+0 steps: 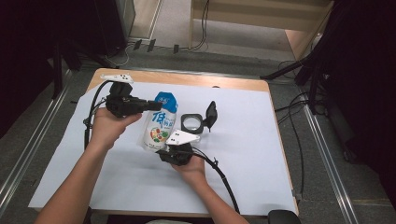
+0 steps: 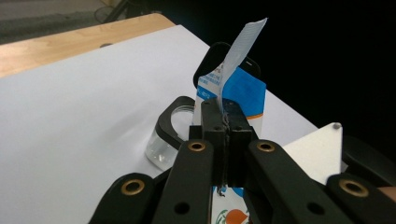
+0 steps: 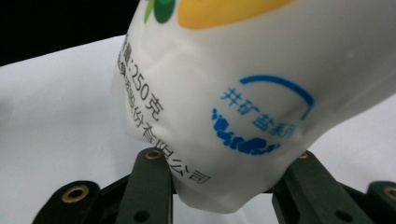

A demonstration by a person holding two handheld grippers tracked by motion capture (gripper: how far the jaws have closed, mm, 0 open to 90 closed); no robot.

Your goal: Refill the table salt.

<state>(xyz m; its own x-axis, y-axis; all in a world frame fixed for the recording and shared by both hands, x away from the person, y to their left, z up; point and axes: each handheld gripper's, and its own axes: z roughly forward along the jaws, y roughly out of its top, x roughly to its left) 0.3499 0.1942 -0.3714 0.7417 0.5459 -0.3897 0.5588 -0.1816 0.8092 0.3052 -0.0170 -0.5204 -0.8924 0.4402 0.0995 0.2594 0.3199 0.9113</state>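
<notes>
The white sheet on the table point(image 1: 243, 154) carries everything, and mid-sheet the salt bag point(image 1: 159, 122) is held between both tools. To tear it cleanly, I judge the right gripper point(image 1: 173, 153), clamped on the bag's bulging bottom, should hold steady while the left gripper point(image 1: 150, 105), pinched flat on the top seal, pulls sideways (slowly, lest grains spill). The high view shows the round lidded jar point(image 1: 192, 122) just beside the bag; the left gripper view alone shows the torn strip point(image 2: 243, 51) rising from the shut jaws.
</notes>
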